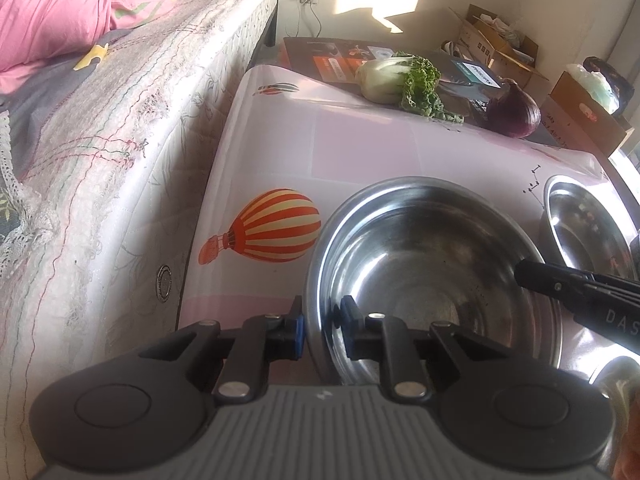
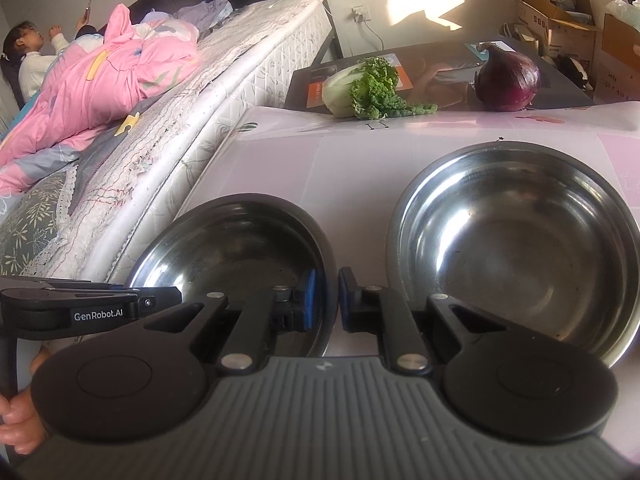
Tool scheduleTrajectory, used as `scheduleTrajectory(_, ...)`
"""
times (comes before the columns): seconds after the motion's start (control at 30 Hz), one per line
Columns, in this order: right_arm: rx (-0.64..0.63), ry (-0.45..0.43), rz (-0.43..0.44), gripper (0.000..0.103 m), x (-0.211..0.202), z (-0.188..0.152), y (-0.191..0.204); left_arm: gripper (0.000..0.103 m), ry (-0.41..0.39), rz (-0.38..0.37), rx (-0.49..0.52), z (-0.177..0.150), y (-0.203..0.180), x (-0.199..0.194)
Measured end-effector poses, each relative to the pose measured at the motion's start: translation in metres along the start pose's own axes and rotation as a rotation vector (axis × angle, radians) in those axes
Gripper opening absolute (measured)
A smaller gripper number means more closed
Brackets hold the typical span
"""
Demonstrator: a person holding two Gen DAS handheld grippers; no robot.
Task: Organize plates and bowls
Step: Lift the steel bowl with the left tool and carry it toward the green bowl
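Two steel bowls stand side by side on the pink table. My left gripper [image 1: 322,326] is shut on the left rim of the left bowl [image 1: 432,272], one pad outside and one inside. My right gripper [image 2: 327,300] is shut on the right rim of the same bowl [image 2: 224,248], with the left gripper's body at the far left of that view. The second steel bowl [image 2: 520,240] sits to the right, untouched; in the left wrist view it shows at the right edge [image 1: 580,220].
A cabbage [image 2: 360,86] and a purple onion [image 2: 508,78] lie at the table's far side on a dark box [image 2: 440,68]. A bed with pink bedding [image 2: 120,72] runs along the left. Cardboard boxes [image 2: 560,20] stand at the back right.
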State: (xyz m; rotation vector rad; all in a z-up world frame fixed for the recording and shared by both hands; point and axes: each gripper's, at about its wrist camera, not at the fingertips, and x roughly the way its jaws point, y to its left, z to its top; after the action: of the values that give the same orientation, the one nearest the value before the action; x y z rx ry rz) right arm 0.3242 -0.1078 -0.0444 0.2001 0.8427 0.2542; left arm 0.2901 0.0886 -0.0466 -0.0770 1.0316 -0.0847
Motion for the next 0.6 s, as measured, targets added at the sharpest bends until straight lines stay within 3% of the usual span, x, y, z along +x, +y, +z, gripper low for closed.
scheduleTrajectory(0.6, 0.05, -0.07, 0.018, 0.011, -0.036, 0.018, -0.016, 0.019, -0.033, -0.012, 0.032, 0.023, -0.028, -0.031)
